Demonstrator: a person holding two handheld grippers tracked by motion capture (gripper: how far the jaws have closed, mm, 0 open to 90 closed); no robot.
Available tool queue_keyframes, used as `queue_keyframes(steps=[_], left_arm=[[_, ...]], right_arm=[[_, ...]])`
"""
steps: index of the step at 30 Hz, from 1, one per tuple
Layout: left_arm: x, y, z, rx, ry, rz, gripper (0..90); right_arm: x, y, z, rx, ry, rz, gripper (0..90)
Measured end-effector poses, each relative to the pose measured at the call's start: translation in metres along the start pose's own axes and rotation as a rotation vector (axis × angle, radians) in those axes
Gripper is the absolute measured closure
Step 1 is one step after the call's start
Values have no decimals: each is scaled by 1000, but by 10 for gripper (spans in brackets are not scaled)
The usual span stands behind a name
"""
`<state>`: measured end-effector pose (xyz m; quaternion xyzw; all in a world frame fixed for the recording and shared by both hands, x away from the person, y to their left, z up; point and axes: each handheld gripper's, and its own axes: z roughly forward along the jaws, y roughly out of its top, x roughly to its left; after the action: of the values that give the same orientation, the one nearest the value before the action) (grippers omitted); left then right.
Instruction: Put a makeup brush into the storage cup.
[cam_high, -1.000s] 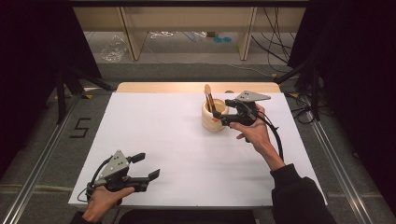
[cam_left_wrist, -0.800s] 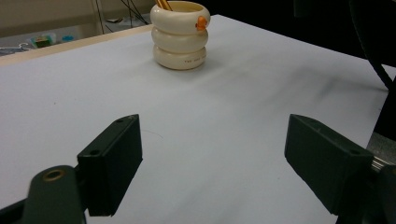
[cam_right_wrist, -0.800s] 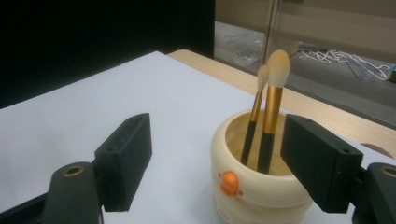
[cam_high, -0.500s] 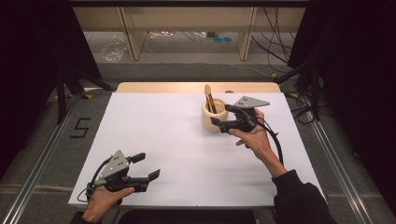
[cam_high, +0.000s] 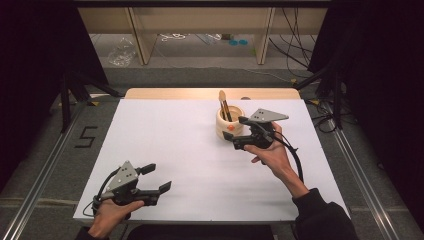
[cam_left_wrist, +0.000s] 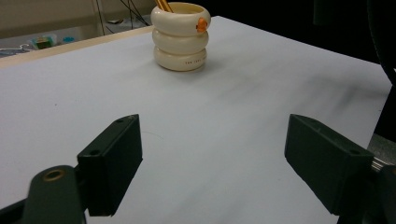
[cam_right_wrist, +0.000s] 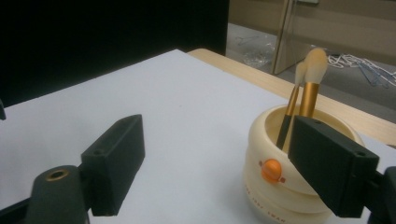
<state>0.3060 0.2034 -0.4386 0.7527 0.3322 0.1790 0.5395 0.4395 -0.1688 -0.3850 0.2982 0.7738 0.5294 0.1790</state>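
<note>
The right gripper (cam_high: 234, 134), its jaws just opened and empty, is beside the cream holder (cam_high: 227, 121) with two brushes (cam_right_wrist: 306, 88) far right on the counter (cam_high: 165, 135), so it should probably back away level, while the left gripper (cam_high: 156, 179) rests released near left.

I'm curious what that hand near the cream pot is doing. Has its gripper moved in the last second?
Yes. The right gripper has drawn back from the cream pot toward the table's near right, its jaws just opening, nothing between them.
</note>
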Motion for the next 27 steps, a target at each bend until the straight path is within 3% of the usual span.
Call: queue_keyframes(steps=[12,22,27], left_arm=[[-1,0,0,-1,-1,-14,187],[-1,-1,1,-11,-6,-16,187],[-1,-1,0,-6,0,-17,187]], right_arm=[[12,-12,-2,31,17,-4,174],[23,-24,-4,24,46,11,173],[26,-27,-8,23,36,9,171]])
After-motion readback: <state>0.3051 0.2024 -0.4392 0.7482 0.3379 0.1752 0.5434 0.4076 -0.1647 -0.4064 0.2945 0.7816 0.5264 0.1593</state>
